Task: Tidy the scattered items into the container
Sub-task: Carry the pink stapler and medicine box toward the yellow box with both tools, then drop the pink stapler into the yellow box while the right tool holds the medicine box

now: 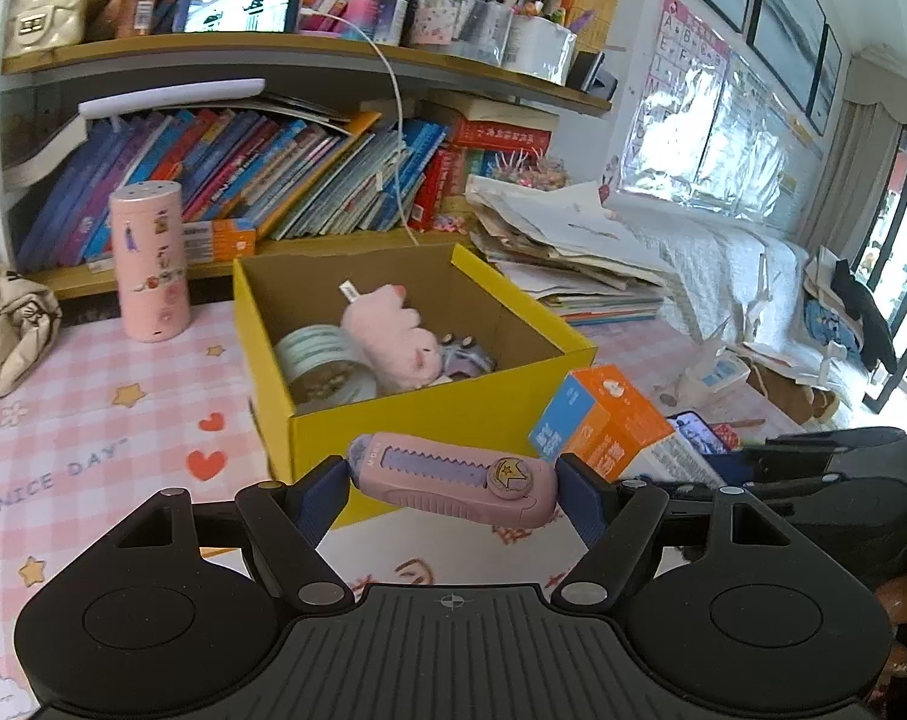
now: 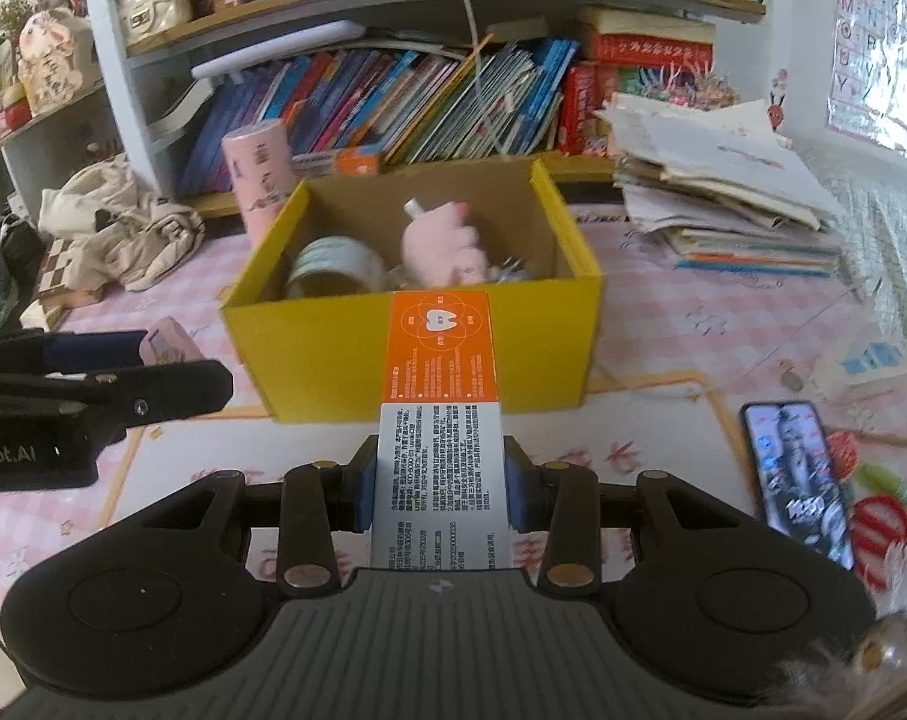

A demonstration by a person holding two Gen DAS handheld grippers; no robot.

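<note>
While both grippers hang short of yellow box [image 2: 333,354] front wall: left gripper [image 1: 453,483] clamps pink utility knife [image 1: 453,480] crosswise by its ends; right gripper [image 2: 438,480] grips orange-white carton [image 2: 438,396] lengthwise. Box holds plush toy [image 1: 393,339], tape roll [image 1: 321,360].

The left tool [image 1: 453,480] is clamping at lower centre of its frame; the right tool [image 2: 438,480] is gripping narrowly, lower centre.

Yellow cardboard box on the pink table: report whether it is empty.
Not empty. The yellow cardboard box holds a pink plush toy and a roll of tape.
</note>
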